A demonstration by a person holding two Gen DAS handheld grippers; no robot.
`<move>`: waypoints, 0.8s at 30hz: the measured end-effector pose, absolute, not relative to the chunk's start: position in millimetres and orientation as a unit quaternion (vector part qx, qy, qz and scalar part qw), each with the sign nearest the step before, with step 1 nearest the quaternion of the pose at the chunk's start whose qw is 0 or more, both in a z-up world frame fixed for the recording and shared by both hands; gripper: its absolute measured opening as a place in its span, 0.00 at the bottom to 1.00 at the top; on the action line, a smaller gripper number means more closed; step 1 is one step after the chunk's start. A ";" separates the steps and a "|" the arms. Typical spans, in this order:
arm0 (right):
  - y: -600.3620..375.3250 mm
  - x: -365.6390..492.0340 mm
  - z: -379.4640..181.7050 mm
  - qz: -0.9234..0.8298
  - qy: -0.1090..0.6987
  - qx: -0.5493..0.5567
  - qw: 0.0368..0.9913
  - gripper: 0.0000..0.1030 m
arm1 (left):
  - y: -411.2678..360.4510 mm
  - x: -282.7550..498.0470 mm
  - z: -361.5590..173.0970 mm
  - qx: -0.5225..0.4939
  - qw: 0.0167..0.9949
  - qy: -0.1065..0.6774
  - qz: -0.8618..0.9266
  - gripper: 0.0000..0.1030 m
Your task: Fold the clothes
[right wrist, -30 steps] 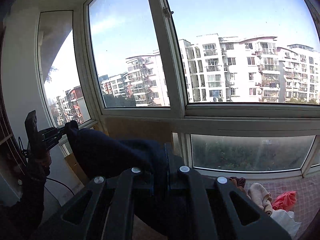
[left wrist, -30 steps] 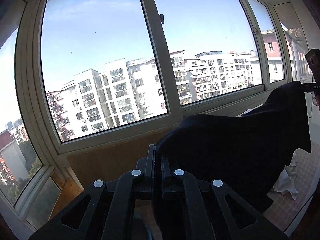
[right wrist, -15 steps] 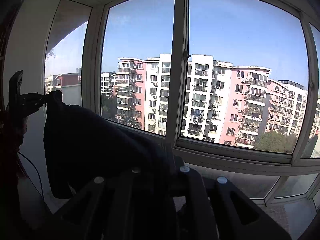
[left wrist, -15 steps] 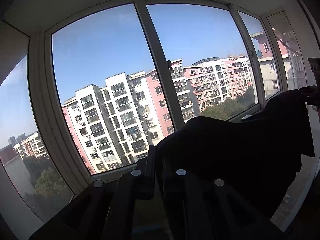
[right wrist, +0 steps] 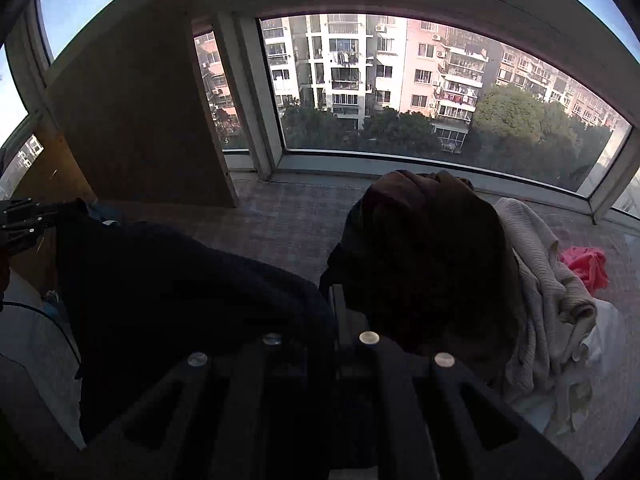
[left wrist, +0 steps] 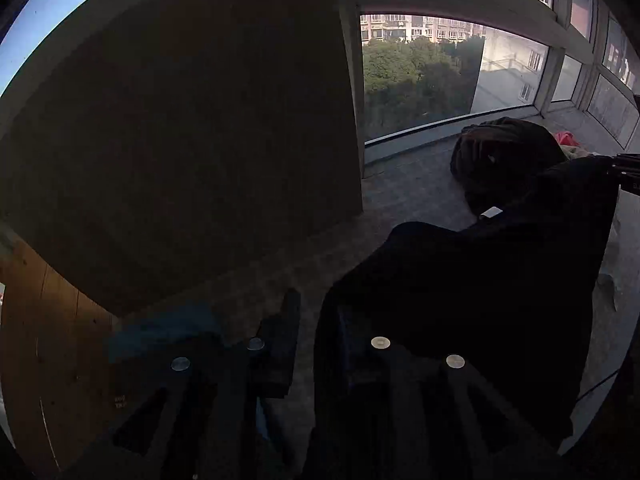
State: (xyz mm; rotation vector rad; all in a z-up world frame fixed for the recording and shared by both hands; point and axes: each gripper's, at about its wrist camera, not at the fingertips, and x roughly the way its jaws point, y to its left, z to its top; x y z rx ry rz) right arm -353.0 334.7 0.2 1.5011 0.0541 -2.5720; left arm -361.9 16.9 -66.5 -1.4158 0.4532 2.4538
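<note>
A dark navy garment (left wrist: 480,280) hangs stretched between my two grippers above the checked floor mat. My left gripper (left wrist: 316,304) is shut on one edge of it; the cloth drapes over the right finger. My right gripper (right wrist: 334,300) is shut on the other edge of the same garment (right wrist: 180,280). The right gripper shows at the right edge of the left wrist view (left wrist: 626,164), and the left gripper at the left edge of the right wrist view (right wrist: 24,220). A white label (left wrist: 491,212) shows on the garment's upper edge.
A pile of clothes lies on the mat (right wrist: 288,220) by the window: a dark brown garment (right wrist: 432,248), a cream knit (right wrist: 548,280), a pink piece (right wrist: 586,264). A large brown board (right wrist: 132,120) leans at the left. Low window frames (right wrist: 400,160) border the mat.
Both grippers have tilted down from the window and sky toward the floor mat, lowering the dark garment still held between them. The clothes pile has come into view.
</note>
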 end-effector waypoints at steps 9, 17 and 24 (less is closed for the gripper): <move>361.9 -380.5 -90.2 -0.823 0.048 0.563 0.058 0.07 | -2.7 -352.7 -190.4 -0.574 0.118 0.187 0.788 0.17; 359.1 -393.2 -95.7 -0.815 0.045 0.571 0.081 0.07 | 52.7 -348.5 -213.7 -0.561 0.128 0.271 0.771 0.36; 366.3 -388.2 -97.3 -0.811 0.036 0.578 0.086 0.07 | 40.3 -352.8 -217.5 -0.567 0.095 0.274 0.771 0.39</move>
